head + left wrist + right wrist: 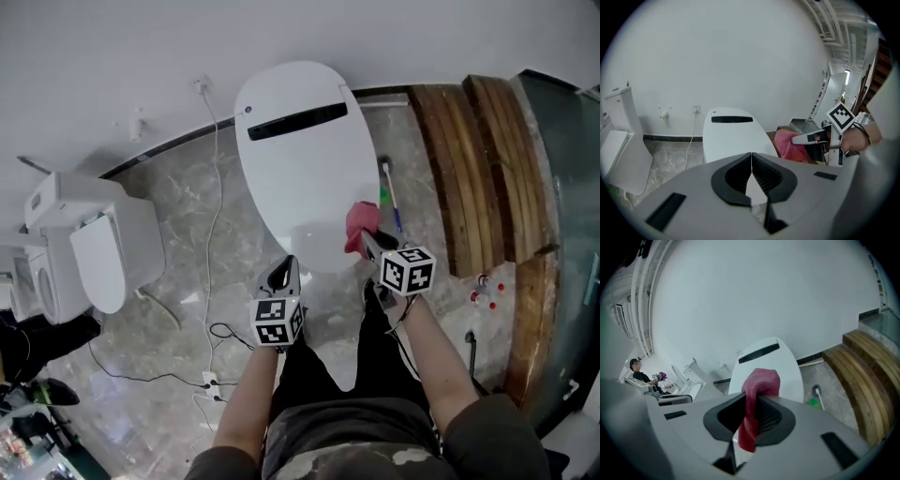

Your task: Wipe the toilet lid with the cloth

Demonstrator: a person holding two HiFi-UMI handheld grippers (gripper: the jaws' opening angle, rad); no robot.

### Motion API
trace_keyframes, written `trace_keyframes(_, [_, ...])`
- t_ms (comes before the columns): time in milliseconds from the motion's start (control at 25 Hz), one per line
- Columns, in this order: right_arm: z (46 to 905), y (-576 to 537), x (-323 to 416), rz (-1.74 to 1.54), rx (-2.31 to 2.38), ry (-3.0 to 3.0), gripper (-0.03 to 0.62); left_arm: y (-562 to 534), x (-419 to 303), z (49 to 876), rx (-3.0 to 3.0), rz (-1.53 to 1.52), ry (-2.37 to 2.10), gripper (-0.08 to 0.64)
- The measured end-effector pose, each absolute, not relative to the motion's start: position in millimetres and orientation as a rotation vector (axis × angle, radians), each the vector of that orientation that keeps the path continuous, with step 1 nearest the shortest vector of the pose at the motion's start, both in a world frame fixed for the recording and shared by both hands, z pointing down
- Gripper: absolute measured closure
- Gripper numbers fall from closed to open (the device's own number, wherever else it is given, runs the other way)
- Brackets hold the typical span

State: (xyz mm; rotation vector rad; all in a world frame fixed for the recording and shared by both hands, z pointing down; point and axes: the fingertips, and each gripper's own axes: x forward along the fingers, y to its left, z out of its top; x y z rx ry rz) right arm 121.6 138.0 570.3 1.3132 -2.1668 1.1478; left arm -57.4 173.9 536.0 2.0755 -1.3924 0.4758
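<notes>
Toilet lid (305, 159): white, oval, shut down over the bowl; a dark slot crosses it near the wall end.
Cloth (361, 225): pinkish-red, bunched, at the lid's near right edge. One end bulges past the jaw tips, the other hangs below them. Whether it touches the lid cannot be told.
Right tool (367, 239): jaws clamped on the cloth, tilted down toward the lid.
Left tool (286, 272): jaws pressed together with nothing between them, just off the lid's near end, apart from the right tool.
Left side: marble floor (187, 309) with a white cable (214, 206); a second toilet (103, 248) stands well apart.
Right side: a white-handled brush with a green piece (387, 192) lies just beside the lid, with wooden steps (478, 169) beyond it.
Far end: white wall (112, 56).
</notes>
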Motion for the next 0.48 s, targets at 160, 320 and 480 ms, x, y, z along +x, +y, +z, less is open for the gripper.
trace_keyframes(160, [518.7,129.9,123.8,1.091,1.305,-2.224,0.549,165.0,-52.3,478.7,2.127,0.383,-1.422,0.551])
trace_keyframes(320, [468.0,121.5,135.5,1.037,1.316,-2.289,0.549,154.6,-36.7,423.8,2.205,0.302,-1.437,0.551])
trace_keyframes(480, [423.0,119.1,143.1,0.973,1.289,-2.375,0.549,151.8,-27.8,370.2,2.259,0.206,-1.489,0.551])
